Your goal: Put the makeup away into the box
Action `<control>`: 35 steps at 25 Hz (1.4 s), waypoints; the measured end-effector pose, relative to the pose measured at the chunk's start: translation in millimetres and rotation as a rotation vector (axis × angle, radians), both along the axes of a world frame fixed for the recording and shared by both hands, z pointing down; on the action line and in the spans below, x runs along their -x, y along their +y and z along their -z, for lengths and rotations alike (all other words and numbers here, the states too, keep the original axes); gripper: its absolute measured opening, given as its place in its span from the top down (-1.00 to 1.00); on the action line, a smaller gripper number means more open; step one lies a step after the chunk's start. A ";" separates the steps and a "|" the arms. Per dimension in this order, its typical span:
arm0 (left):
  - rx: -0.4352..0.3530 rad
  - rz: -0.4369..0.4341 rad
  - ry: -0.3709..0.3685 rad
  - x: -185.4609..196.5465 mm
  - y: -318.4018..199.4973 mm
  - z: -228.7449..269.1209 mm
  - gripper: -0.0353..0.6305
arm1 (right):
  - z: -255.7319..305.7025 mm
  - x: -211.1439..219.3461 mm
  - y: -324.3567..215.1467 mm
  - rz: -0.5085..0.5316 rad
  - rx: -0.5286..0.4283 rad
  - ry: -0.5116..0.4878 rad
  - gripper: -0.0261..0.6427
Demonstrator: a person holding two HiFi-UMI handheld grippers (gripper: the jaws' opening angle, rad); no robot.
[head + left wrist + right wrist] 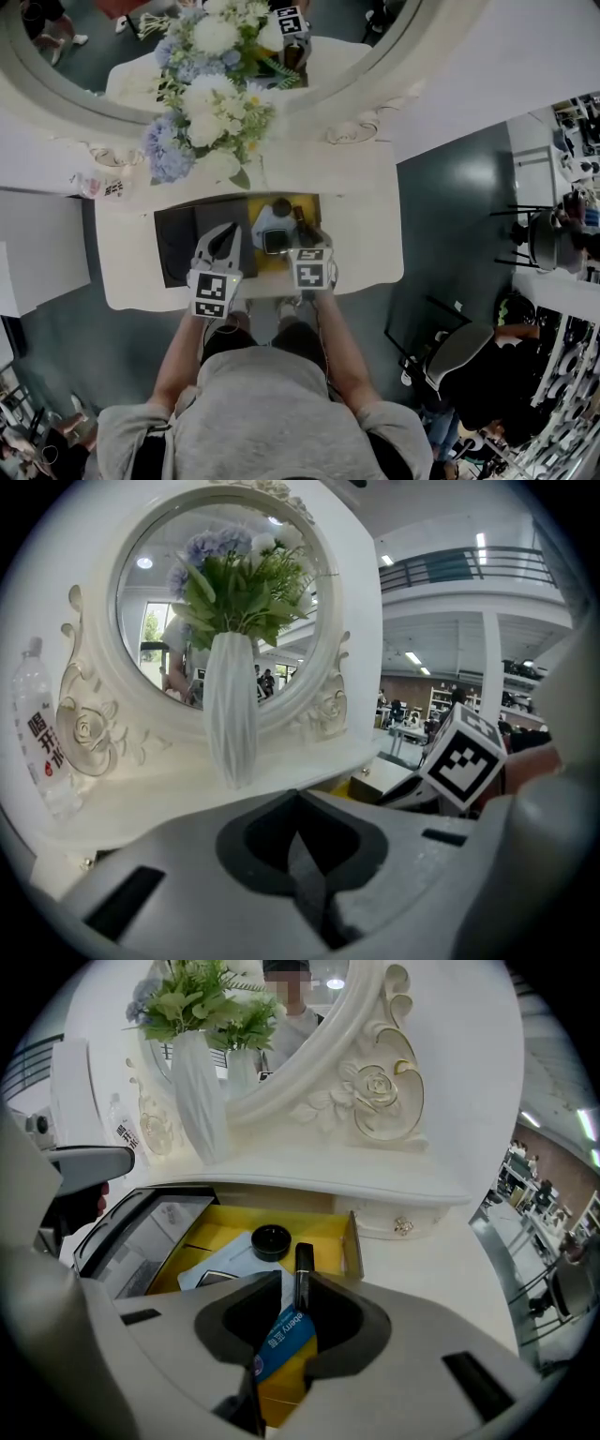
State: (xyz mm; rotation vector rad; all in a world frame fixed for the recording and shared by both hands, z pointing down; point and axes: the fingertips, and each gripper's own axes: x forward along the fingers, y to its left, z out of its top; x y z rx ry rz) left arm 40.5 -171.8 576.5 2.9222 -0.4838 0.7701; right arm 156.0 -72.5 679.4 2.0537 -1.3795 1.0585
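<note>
With right gripper point(292, 1279) clamping a blue-labelled makeup item point(284, 1335) above the yellow box point(230, 1232), readying it for dropping in; holding left gripper point(298, 803) closed, empty and aside.

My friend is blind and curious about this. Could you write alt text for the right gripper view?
The right tool grips a black-capped tube with a blue label above an open yellow box holding a round black pot, before an ornate white mirror.
</note>
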 end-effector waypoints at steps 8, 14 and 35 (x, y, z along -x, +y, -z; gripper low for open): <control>-0.043 0.016 0.046 2.2 -3.8 30.9 0.88 | 48.2 -3.8 -7.1 0.000 -0.145 0.041 0.63; -0.104 0.026 0.109 0.0 -11.5 66.9 0.89 | 112.7 -8.0 -22.3 0.044 -0.311 0.146 0.72; -0.252 0.000 0.240 -0.3 9.1 156.1 0.88 | 258.3 8.2 -3.8 0.088 -0.613 0.333 0.87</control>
